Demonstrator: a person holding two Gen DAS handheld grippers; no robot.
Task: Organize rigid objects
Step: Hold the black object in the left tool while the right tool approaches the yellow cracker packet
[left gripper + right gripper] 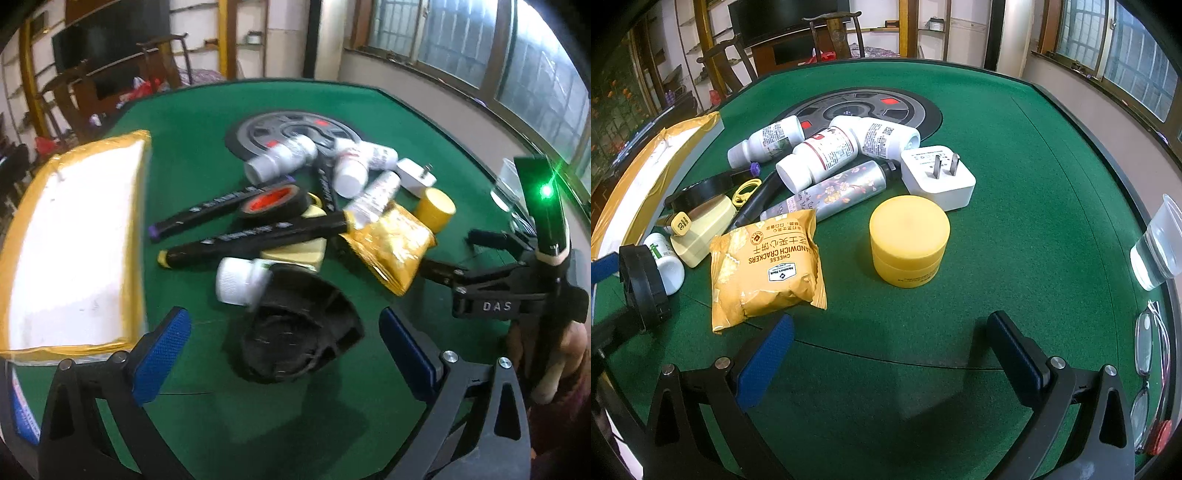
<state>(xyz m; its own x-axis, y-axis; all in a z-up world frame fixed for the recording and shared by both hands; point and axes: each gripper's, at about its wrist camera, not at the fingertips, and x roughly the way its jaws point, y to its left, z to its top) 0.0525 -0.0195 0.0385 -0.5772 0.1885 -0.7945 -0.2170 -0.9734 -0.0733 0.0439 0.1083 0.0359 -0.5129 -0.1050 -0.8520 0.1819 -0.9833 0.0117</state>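
Note:
A pile of objects lies on the green table (1015, 166): white bottles (816, 155), a floral silver tube (834, 190), a white plug adapter (938, 177), a yellow jar (908, 240), a cracker packet (764, 266), black markers (255, 236), black tape (277, 201) and a black round part (299, 332). My left gripper (284, 354) is open, its blue fingers either side of the black part, which also shows in the right wrist view (644, 284). My right gripper (890, 354) is open and empty, just short of the yellow jar; it also shows in the left wrist view (454, 254).
A white box with yellow tape (74, 251) stands at the left table edge. A clear plastic cup (1160, 251) and glasses (1148, 354) lie at the right edge. A grey round panel (864, 109) sits in the table's middle. Chairs and shelves stand beyond.

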